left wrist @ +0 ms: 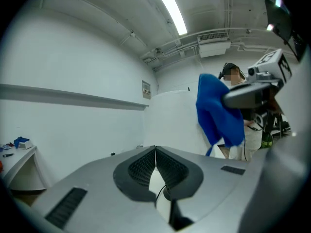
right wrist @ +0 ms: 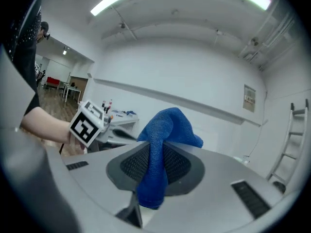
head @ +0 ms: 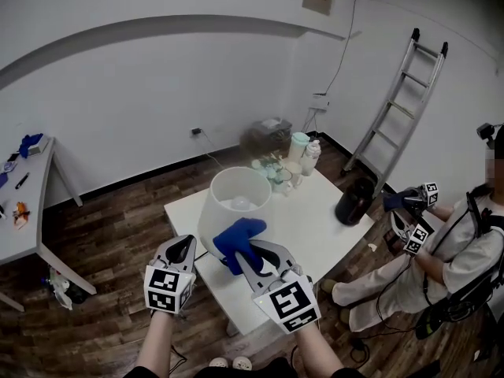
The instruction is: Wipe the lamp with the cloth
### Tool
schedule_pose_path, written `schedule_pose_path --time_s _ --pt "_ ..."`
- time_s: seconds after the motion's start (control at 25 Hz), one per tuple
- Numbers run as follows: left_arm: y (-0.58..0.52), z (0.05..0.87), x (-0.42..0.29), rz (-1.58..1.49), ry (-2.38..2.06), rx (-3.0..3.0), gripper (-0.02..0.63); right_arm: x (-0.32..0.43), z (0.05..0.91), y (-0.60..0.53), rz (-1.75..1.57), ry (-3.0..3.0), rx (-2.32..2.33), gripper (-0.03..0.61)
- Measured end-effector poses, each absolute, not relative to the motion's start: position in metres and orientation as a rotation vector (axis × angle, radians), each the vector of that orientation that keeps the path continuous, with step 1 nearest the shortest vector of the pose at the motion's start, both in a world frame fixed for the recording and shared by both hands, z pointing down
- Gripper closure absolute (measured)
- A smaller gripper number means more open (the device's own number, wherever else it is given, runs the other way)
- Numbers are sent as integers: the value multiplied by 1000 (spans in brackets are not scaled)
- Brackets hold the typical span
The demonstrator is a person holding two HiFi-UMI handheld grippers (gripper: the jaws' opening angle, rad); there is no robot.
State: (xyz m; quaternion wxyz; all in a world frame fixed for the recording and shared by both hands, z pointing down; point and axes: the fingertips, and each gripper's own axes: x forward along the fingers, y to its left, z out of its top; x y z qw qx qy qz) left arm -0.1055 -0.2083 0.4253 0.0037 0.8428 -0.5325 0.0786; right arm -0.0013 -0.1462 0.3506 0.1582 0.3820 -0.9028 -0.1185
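Blue woven cloth (right wrist: pixel 167 125) pinched between right gripper (right wrist: pixel 154 161) jaws
Cloth beside white drum-shaped lamp (head: pixel 236 199); left gripper (left wrist: pixel 155 165) jaws pressed together, empty

An aluminium ladder (head: pixel 402 105) leans against the wall (head: pixel 157 93); a dark jar (head: pixel 353 201) and bottles (head: pixel 311 157) stand on the white bench (head: pixel 315 219).

White square table (head: pixel 319 223) on wood floor (head: pixel 118 239): white lamp (head: pixel 236 201) near front, bottles and cups (head: pixel 302 154) at far edge, dark jar (head: pixel 354 201) at right corner.
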Motion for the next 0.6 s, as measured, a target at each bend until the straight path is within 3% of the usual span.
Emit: schedule_pose_path --time_s 0.24,0.6 --pt "-211 411 -102 226 -1678 2656 603 42 271 -178 -470 -2652 1278 503" --pt "-212 412 -104 257 -1700 2644 603 90 327 -223 -174 -2750 1381 503"
